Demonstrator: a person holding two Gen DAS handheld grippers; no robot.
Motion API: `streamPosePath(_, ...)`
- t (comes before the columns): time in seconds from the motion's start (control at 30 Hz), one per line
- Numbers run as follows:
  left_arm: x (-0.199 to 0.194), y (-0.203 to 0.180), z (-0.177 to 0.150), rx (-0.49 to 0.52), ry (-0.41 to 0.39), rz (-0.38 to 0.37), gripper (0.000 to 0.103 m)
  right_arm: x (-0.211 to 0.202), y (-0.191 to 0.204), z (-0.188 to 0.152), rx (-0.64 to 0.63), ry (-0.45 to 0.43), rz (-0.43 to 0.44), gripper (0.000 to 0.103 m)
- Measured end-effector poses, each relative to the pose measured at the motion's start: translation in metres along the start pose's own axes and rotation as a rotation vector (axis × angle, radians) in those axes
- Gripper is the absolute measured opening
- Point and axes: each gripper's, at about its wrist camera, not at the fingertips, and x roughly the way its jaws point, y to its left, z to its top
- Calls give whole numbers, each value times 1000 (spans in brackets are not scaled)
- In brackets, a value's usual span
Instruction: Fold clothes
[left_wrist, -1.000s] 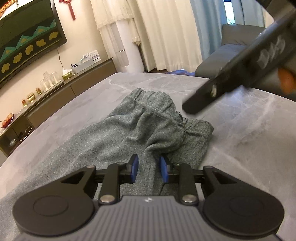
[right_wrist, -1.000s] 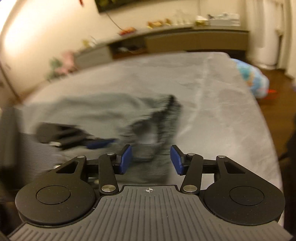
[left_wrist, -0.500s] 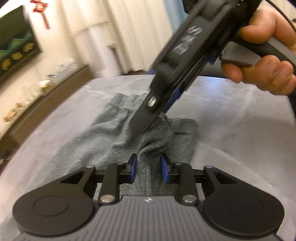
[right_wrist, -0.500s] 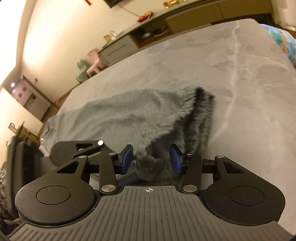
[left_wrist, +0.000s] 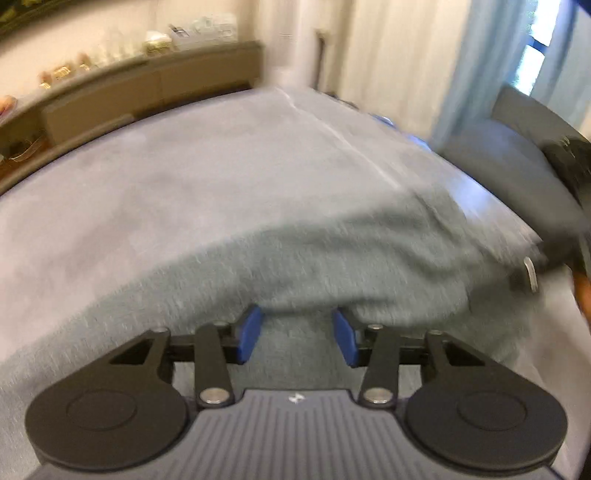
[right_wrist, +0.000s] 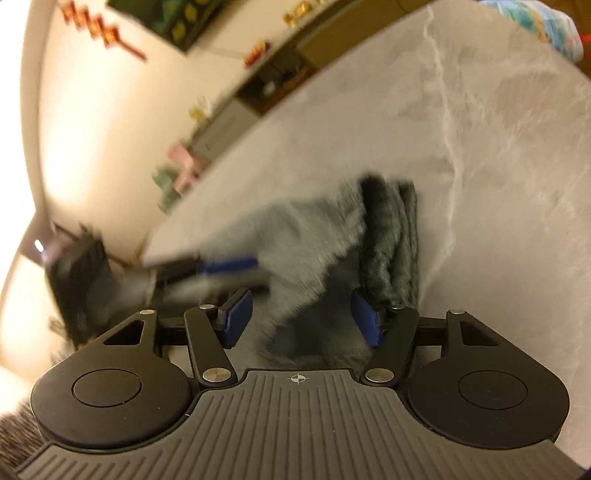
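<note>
Both views are pretty motion-blurred, so take the fine detail with a grain of salt.

In the left wrist view, the left gripper (left_wrist: 296, 335) sits at the bottom centre of the frame with its jaws spread apart, blue pads clearly separated. The grey knit garment (left_wrist: 332, 258) lies on the grey marbled worktop (left_wrist: 166, 177), stretching from the lower left up toward the right edge. A fold of it bulges down between the two pads, but the pads aren't pinching it as far as I can see. At the far right edge there's a dark blurred shape, the right gripper (left_wrist: 554, 254), down on the garment's end, with a bit of a person's hand (left_wrist: 581, 291) behind it. A long low cabinet (left_wrist: 147, 92) runs across the upper left, pale curtains (left_wrist: 388, 55) hang at upper centre, and a grey sofa (left_wrist: 517, 147) sits at the right.

The right wrist view is tilted. The right gripper's jaws are also wide open, and the garment's bunched, darker edge sits in the gap between the pads, not clamped. The cloth runs from the centre out to the left, where the left gripper shows up as a smeared black shape with a blue pad streak at middle left. A red hanging ornament (right_wrist: 99, 29) is at the upper left on the wall.
</note>
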Motion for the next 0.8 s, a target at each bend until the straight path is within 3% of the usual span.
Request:
streamPosePath(0.1,5,-1,5,4,19,29,51,-8,11,-13,-116,76,23,54)
streamPosePath(0.2,10,-2,9,7,38,58,56,-23,16,-29,-171,119,-31,43)
streamPosePath(0.27,14,-3,12,9,51,78,62,-34,19,-37,-182,104,-30,42)
streamPosePath(0.47,18,-7,17,17,74,122,64,-45,33,-44,-236,64,-74,44)
streamPosePath(0.57,14,-9,16,15,85,133,61,-49,29,-40,-255,69,-145,23)
streamPosePath(0.63,1,-14,11,15,74,142,50,-65,23,-40,-229,27,-230,33)
streamPosePath(0.7,-23,-22,0,12,14,112,50,-79,25,-43,-209,-39,-279,32)
streamPosePath(0.8,-48,-39,-28,24,-11,61,52,-84,52,-42,-237,-125,-273,32)
